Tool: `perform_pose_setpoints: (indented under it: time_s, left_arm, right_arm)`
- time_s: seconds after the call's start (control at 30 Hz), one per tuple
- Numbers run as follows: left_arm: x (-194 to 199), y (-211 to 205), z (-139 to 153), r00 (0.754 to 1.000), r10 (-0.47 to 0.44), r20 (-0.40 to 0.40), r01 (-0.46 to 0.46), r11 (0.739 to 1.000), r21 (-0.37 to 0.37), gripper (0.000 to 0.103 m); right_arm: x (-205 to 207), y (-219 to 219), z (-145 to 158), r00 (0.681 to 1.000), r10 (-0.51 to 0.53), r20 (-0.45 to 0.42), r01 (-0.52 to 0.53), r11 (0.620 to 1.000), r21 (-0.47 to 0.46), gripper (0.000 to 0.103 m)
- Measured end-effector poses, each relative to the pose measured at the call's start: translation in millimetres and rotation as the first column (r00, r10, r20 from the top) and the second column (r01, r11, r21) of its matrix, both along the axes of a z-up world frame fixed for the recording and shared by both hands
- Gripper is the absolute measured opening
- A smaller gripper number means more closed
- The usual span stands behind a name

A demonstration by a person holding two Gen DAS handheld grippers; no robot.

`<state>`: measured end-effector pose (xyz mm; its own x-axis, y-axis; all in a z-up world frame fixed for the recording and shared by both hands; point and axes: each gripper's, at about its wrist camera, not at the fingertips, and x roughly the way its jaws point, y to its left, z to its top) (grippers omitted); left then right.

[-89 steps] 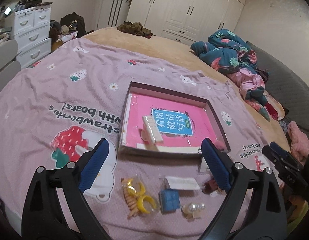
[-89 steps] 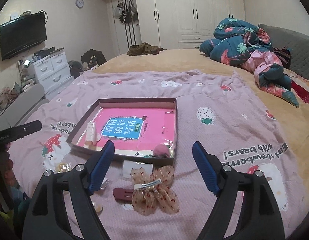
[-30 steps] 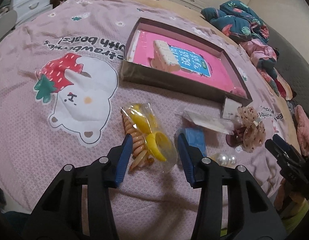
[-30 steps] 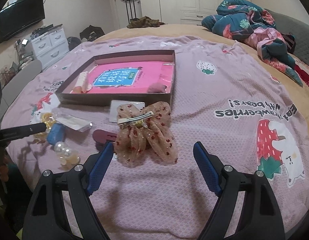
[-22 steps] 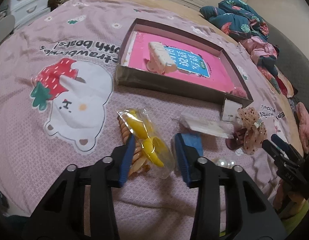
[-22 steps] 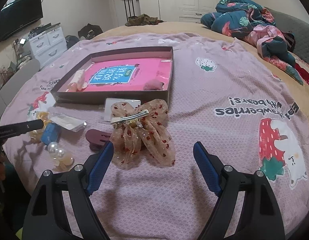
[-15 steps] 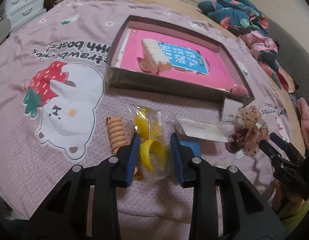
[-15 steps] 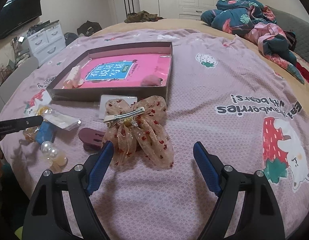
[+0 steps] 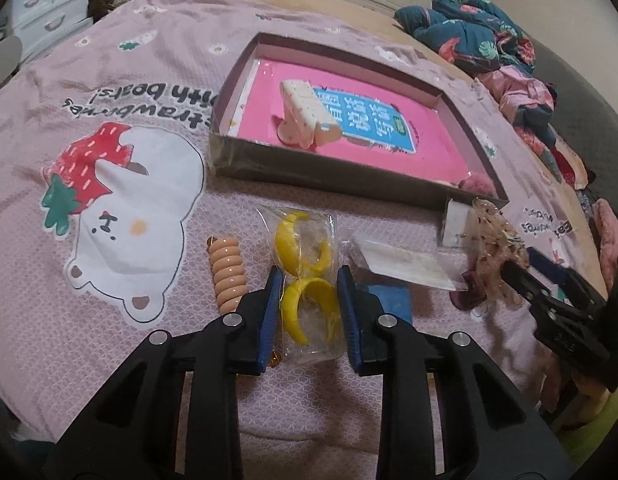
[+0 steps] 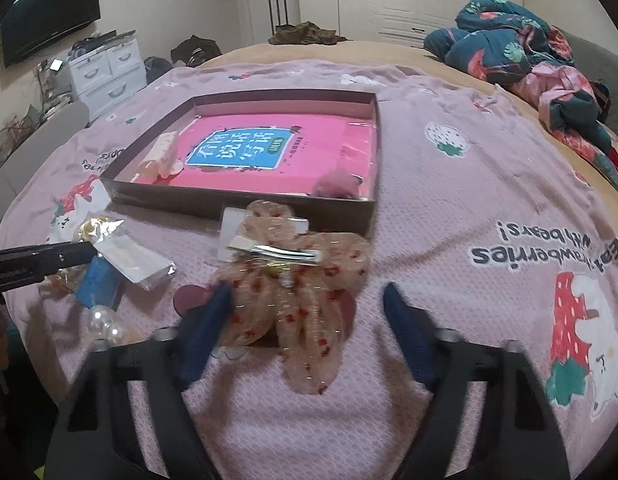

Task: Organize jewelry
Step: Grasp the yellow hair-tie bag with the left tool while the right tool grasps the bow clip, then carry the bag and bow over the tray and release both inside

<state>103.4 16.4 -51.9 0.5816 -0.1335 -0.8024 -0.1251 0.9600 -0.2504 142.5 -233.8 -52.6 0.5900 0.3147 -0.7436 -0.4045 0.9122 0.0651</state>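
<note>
Yellow hoop pieces sealed in a clear plastic bag (image 9: 307, 276) lie on the pink strawberry-print bedspread (image 9: 109, 128), and the left tool (image 9: 309, 286) has its blue pads against both sides of the near end of that bag. Its jaws have just been closing and now stand narrow, pressing the bag. A peach spiral hair tie (image 9: 227, 274) lies on the bedspread just beside the left pad, outside the jaws. A blue card packet (image 9: 391, 298) sits just beside the right pad, and a flat white packet in clear wrap (image 9: 403, 262) lies partly over its far edge.

The right tool (image 10: 307, 308) is down at the sheer beige bow clip with red dots (image 10: 297, 280). Its jaws have just been closing and stand at a middling width, with the bow between them. The left pad appears to touch the bow's edge; the right pad stands clear of it. The picture is blurred here, so firm contact cannot be confirmed. A dark red hair clip (image 10: 189, 298) lies under the bow's left side. Two large pearl beads (image 10: 105, 324) lie near the blue packet.

The shallow brown cardboard tray (image 10: 245, 202) rests on the bedspread beyond all these items. It holds a pink booklet (image 10: 269, 152), a cream claw clip (image 9: 305, 110) and a small pink fluffy item (image 10: 335, 186) in its near right corner
</note>
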Motion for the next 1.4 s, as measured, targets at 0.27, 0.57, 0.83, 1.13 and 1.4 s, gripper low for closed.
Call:
perform_pose_setpoints:
  time_s: [0.27, 0.57, 0.83, 1.13, 1.4]
  left_arm:
    - [-6.1, 4.1, 13.7, 0.999, 0.008, 0.041, -0.007, 1.000, -0.009, 0.020]
    - [3.5, 4.1, 34.5, 0.996, -0.003, 0.093, 0.005, 1.000, -0.016, 0.020]
    - [29.5, -3.5, 49.2, 0.992, -0.028, 0.124, 0.029, 1.000, -0.005, 0.020]
    - [67.8, -10.2, 52.2, 0.991, -0.048, 0.125, 0.049, 0.999, -0.006, 0.020]
    - [102.1, -22.4, 42.7, 0.991, -0.082, 0.104, 0.084, 0.996, -0.019, 0.020]
  right_arm:
    - [-7.6, -2.4, 6.3, 0.999, 0.016, 0.031, -0.016, 1.000, 0.002, 0.019]
    - [-12.5, -18.3, 39.5, 0.996, 0.006, 0.093, -0.009, 0.999, 0.036, 0.018]
    - [14.2, -18.5, 58.4, 0.992, -0.022, 0.124, 0.015, 0.999, 0.051, 0.018]
    - [58.4, -9.8, 66.6, 0.991, -0.039, 0.126, 0.031, 0.998, 0.063, 0.018]
    - [94.4, 7.9, 63.5, 0.993, -0.025, 0.117, 0.020, 0.999, 0.041, 0.018]
